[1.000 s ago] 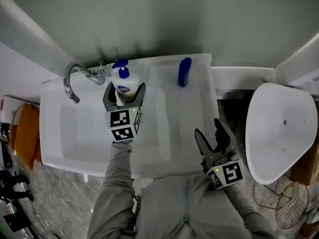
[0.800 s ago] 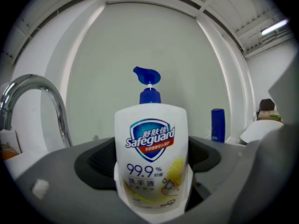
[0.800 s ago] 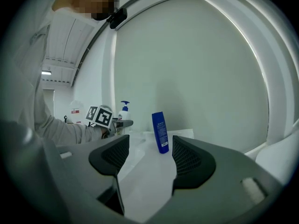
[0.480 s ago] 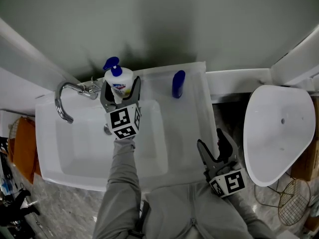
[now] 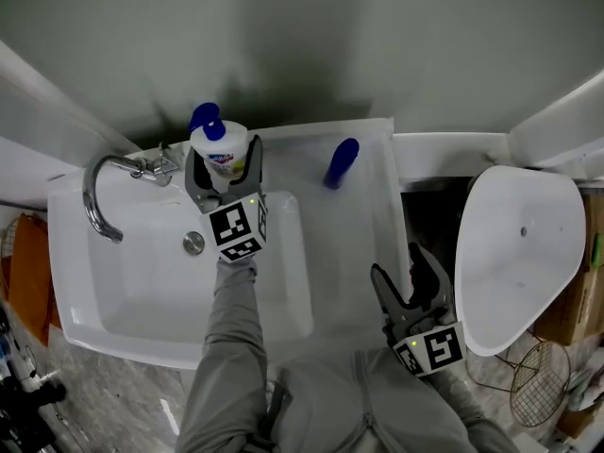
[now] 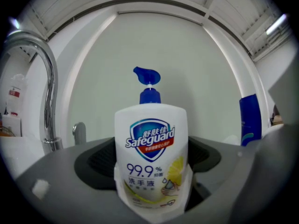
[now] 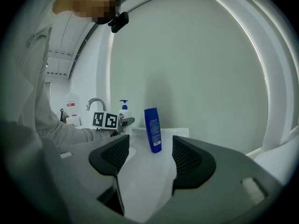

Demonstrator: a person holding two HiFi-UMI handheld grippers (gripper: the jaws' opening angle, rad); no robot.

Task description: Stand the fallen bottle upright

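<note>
A white pump soap bottle point(image 5: 219, 142) with a blue pump stands upright at the back of the sink, beside the faucet point(image 5: 100, 189). My left gripper point(image 5: 224, 156) is shut on its body; the bottle point(image 6: 152, 153) fills the gap between the jaws in the left gripper view. Its base is hidden, so I cannot tell whether it rests on the ledge. My right gripper point(image 5: 398, 270) hangs open and empty near the counter's front edge, far from the bottle. In the right gripper view its jaws point(image 7: 149, 160) stand wide apart.
A dark blue bottle point(image 5: 340, 163) stands upright on the back ledge, right of the soap bottle. The white sink basin point(image 5: 142, 281) lies below the left arm. A white bowl-shaped fixture point(image 5: 514, 253) sits at the right, with a wire basket point(image 5: 543, 394) on the floor.
My left gripper has carried the soap bottle a little farther back toward the wall. The right gripper has barely moved. The head view has shifted.
</note>
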